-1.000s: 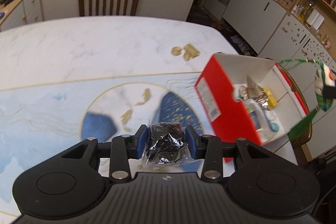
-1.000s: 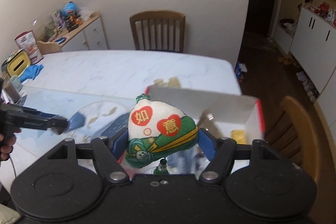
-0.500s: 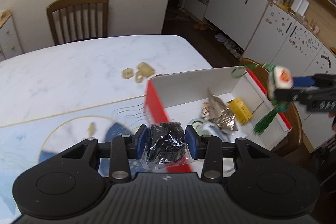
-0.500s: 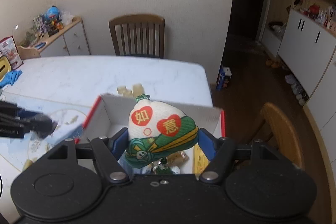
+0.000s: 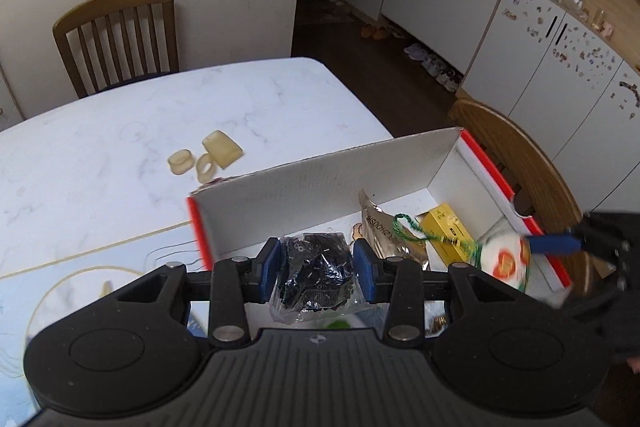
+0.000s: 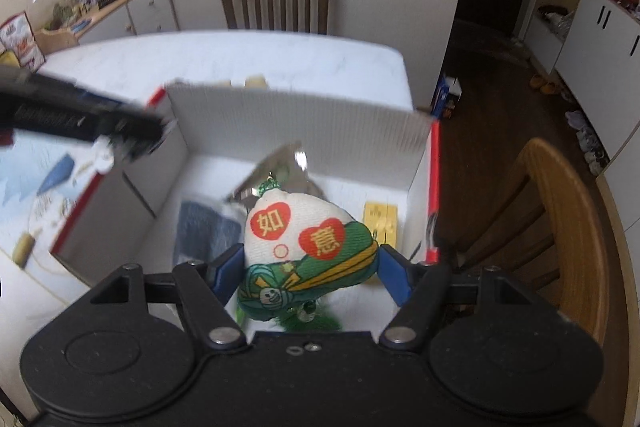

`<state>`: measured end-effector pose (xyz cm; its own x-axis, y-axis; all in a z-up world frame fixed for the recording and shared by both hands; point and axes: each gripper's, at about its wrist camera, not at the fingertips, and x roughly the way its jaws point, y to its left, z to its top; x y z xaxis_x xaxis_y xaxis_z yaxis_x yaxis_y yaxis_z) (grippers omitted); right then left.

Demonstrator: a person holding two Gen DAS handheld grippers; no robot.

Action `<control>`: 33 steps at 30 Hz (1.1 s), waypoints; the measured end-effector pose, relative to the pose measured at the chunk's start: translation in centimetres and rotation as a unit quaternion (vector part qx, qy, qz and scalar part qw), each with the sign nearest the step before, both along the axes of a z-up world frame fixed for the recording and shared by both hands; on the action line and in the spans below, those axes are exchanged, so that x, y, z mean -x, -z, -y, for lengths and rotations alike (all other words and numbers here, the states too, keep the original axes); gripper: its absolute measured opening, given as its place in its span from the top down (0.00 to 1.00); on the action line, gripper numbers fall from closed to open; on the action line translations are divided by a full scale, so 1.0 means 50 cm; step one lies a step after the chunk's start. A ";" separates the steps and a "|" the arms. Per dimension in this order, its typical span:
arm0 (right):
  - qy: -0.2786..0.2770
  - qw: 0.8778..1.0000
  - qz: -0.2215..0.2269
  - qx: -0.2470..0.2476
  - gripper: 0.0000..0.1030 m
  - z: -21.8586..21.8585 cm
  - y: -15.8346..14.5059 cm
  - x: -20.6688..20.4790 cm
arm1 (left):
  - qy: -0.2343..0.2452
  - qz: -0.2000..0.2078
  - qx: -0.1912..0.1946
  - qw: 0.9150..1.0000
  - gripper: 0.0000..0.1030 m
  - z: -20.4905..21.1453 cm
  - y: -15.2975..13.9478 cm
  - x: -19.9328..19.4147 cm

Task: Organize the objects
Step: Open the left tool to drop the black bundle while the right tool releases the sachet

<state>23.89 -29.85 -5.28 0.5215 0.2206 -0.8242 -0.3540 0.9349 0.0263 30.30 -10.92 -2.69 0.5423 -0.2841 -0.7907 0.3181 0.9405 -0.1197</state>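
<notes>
My left gripper (image 5: 315, 269) is shut on a clear plastic bag of small black parts (image 5: 314, 273) and holds it over the near left corner of the red-and-white cardboard box (image 5: 320, 183). My right gripper (image 6: 308, 271) is shut on a white and green cloth sachet with red hearts (image 6: 308, 247), hanging above the inside of the box (image 6: 296, 119). In the left wrist view the sachet (image 5: 504, 261) and right gripper (image 5: 556, 245) show blurred at the box's right wall. In the right wrist view the left gripper (image 6: 132, 133) crosses the box's left side.
Inside the box lie a silver foil packet (image 5: 384, 227), a yellow carton (image 5: 446, 229) and a blue item (image 6: 204, 231). Yellowish rubber pieces (image 5: 206, 157) lie on the white marble table (image 5: 120, 131). A wooden chair (image 6: 560, 211) stands right of the box, another chair (image 5: 116, 35) at the far side.
My left gripper carried the black-parts bag rightward from above the table mat to over the box. My right gripper sank with the sachet toward the box interior.
</notes>
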 end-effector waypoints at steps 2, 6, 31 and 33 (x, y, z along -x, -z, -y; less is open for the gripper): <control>-0.006 1.000 -0.009 0.000 0.33 -0.004 0.013 -0.001 | 0.001 -0.005 -0.008 1.000 0.62 0.019 0.015 -0.015; -0.022 1.000 -0.017 0.014 0.33 -0.012 0.032 0.000 | 0.004 -0.014 -0.026 1.000 0.62 0.048 0.046 -0.040; -0.046 0.997 -0.050 0.030 0.30 -0.014 0.067 -0.035 | -0.003 -0.071 -0.092 0.993 0.62 0.095 0.168 -0.121; -0.049 0.997 -0.051 0.029 0.30 -0.015 0.066 -0.034 | -0.006 -0.075 -0.093 0.993 0.62 0.092 0.171 -0.123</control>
<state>25.59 -29.11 -8.58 0.4118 0.2173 -0.8850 -0.4422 0.8968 0.0144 36.45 -15.53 -11.26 0.4161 -0.1194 -0.9014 0.2991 0.9542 0.0117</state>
